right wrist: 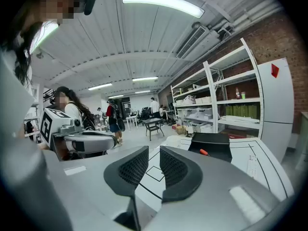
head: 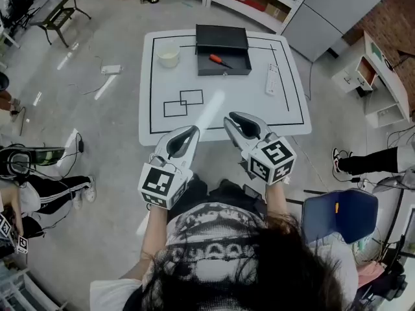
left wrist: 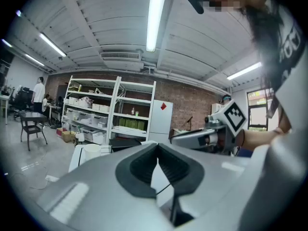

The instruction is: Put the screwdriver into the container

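Observation:
An orange-handled screwdriver (head: 219, 60) lies inside the black open container (head: 222, 36) at the far middle of the white table (head: 285, 105). Both grippers hover over the table's near edge, well short of the container. My left gripper (head: 192, 131) has its fingertips meeting, with nothing between them (left wrist: 157, 148). My right gripper (head: 232, 118) shows a narrow gap between its pads, which hold nothing (right wrist: 154, 153). The right gripper view looks past the jaws to the container (right wrist: 211, 146) and the screwdriver (right wrist: 204, 152) ahead.
A white cup (head: 168, 55) stands left of the container, and a flat white remote-like object (head: 272, 80) lies to its right. Black squares (head: 183, 102) are taped on the table. A blue chair (head: 337, 212) stands at my right; people sit at the left.

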### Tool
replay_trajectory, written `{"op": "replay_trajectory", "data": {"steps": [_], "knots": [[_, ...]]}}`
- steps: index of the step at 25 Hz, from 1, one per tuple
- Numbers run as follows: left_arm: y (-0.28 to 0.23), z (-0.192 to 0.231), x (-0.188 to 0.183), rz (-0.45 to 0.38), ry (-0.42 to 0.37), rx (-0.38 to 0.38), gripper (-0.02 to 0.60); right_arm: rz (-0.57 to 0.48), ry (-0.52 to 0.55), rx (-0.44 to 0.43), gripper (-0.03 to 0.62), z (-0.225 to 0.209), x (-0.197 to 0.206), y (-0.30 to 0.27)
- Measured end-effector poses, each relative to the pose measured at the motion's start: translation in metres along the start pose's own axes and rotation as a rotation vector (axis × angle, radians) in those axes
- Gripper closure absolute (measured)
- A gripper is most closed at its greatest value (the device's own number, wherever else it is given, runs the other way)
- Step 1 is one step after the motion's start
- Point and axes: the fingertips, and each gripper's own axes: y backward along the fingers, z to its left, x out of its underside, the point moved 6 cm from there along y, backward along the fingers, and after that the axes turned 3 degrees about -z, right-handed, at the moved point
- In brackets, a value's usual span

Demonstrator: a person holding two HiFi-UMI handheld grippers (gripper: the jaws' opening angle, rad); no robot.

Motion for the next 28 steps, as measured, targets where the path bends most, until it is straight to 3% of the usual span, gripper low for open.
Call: {"op": "replay_trajectory", "data": {"steps": [16, 28], "knots": [[-0.023, -0.105, 0.005, 0.032, 0.013, -0.05, 0.581, -0.03, -0.053, -0.034, 0.566, -0.031, 0.023, 0.107], [-0.011, -0.181, 0.02, 0.052, -0.027, -0.081, 0.581, -0.086, -0.058, -0.099, 0.604, -0.023, 0.04, 0.17]]}}
